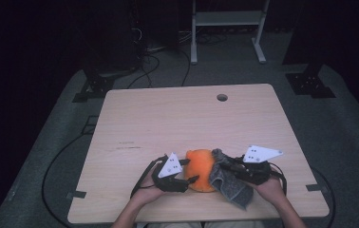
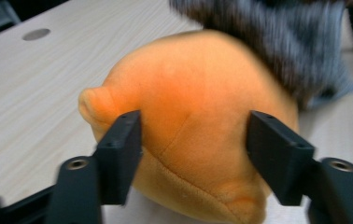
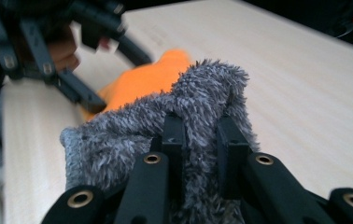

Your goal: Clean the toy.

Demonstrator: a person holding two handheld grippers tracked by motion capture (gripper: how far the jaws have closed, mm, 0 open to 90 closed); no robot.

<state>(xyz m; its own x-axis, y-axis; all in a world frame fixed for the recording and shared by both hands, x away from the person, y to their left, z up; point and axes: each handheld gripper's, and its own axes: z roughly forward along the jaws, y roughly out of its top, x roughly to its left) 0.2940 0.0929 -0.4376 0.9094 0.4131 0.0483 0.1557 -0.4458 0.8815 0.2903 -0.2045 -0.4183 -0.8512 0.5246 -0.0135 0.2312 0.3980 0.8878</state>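
Two claws: plush (image 1: pixel 200 169), cloth (image 1: pixel 231 183).

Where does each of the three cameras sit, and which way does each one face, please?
High view: above the person's side, looking forward and down on the table; forearms and both hands show.
Left gripper view: on the left gripper, looking along its open jaws either side of the orange plush toy.
Right gripper view: on the right gripper, jaws clamped on the grey fuzzy cloth, facing the other hand.
All three share the toy and the cloth.
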